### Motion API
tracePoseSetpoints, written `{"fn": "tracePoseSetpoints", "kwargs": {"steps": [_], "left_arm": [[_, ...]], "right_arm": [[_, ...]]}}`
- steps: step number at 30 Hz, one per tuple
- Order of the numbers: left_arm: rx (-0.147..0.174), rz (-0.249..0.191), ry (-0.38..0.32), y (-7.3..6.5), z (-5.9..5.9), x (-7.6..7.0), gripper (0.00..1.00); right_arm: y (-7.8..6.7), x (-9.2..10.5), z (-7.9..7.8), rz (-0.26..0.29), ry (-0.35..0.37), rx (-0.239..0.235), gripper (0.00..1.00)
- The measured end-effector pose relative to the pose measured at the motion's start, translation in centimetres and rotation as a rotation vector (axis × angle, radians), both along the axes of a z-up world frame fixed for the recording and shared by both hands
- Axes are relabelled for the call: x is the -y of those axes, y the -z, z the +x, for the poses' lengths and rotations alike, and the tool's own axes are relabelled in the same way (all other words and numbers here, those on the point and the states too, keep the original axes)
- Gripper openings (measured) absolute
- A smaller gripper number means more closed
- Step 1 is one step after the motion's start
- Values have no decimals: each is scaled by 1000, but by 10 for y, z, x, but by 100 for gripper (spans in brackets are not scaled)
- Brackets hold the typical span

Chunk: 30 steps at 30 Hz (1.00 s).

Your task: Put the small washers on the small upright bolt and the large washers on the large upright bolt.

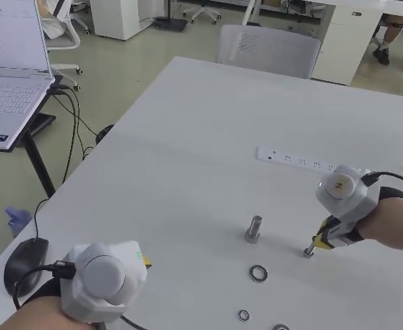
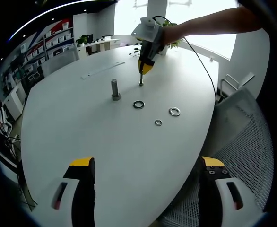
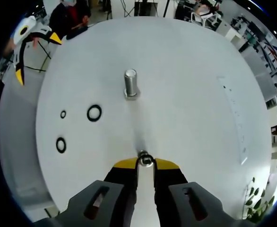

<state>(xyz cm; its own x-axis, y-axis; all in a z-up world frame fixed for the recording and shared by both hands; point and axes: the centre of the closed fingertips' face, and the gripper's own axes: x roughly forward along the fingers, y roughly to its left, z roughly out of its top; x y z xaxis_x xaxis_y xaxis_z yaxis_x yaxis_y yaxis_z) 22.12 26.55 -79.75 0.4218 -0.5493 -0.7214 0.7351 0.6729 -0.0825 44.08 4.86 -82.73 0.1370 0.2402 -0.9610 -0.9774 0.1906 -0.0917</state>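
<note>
Right gripper (image 3: pixel 145 165): the jaws are drawn almost together, with their tips on either side of the top of the small bolt (image 3: pixel 145 159). That bolt stands upright near the large bolt (image 3: pixel 130 84), to its right in the head view. A ring of metal shows between the tips. I cannot tell whether it is a small washer being seated or the bolt's own top, nor whether the jaws actually clamp it.

Left gripper (image 2: pixel 146 163): the jaws are spread wide and hold nothing. It sits well apart from the large bolt, at the near edge of the table (image 1: pixel 188 137).

Loose stock: two large washers (image 2: pixel 138 104) and one small washer (image 2: pixel 158 122) lie flat on the person's side of the large bolt. One large washer lies near its base.

Risks, as I judge them:
- The small bolt is slender and the tips crowd it. Any sideways push from my hand could tip it over, possibly toward the large bolt.
- If a washer is held there and let go while tilted, it may hang on the thread or drop and roll across the table.
- Opening the jaws while pulling back could catch the bolt top and drag it.
- The loose washers lie close together, so a hasty pick could take the wrong size.
</note>
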Motion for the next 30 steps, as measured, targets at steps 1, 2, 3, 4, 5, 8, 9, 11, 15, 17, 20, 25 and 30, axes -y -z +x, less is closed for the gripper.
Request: {"fn": "tracePoseSetpoints", "kwargs": {"steps": [1,2,3,4,5,8,9,11,15,17,20,25,30], "left_arm": [[1,-4,-1,0,0,0,91],[2,-5,-3,0,1,0,91],[0,-5,-4,0,0,0,91],[-1,-4,-5,0,0,-1,91],[-1,-5,-6,0,0,-1,90],[-5,-9,-10,2,1,-2,90],[-6,-8,-11,2,1,-3,90],[-6,-7,-13,2,1,-4,90],[-3,-22,-29,0,3,-4,89],[-3,-21,-30,1,4,-5,89],[-4,-17,-27,2,5,-5,89],[0,-23,-31,1,6,-6,88],[-5,-22,-34,2,5,-6,88]], "right_arm": [[1,0,0,0,-2,1,13],[3,0,0,-3,-3,-1,13],[5,0,0,-6,-4,-2,13],[6,0,0,-7,-7,-3,13],[7,-1,0,-8,-8,-3,13],[11,-1,0,-15,-14,-6,13],[14,-1,0,-18,-14,-7,13],[17,-1,0,-23,-13,-13,13],[20,-2,-6,-26,-9,-21,13],[21,-3,-9,-27,-14,-23,13],[25,-4,-10,-33,-15,-27,13],[30,-6,-13,-38,-22,-29,13],[31,-5,-13,-41,-29,-30,13]]}}
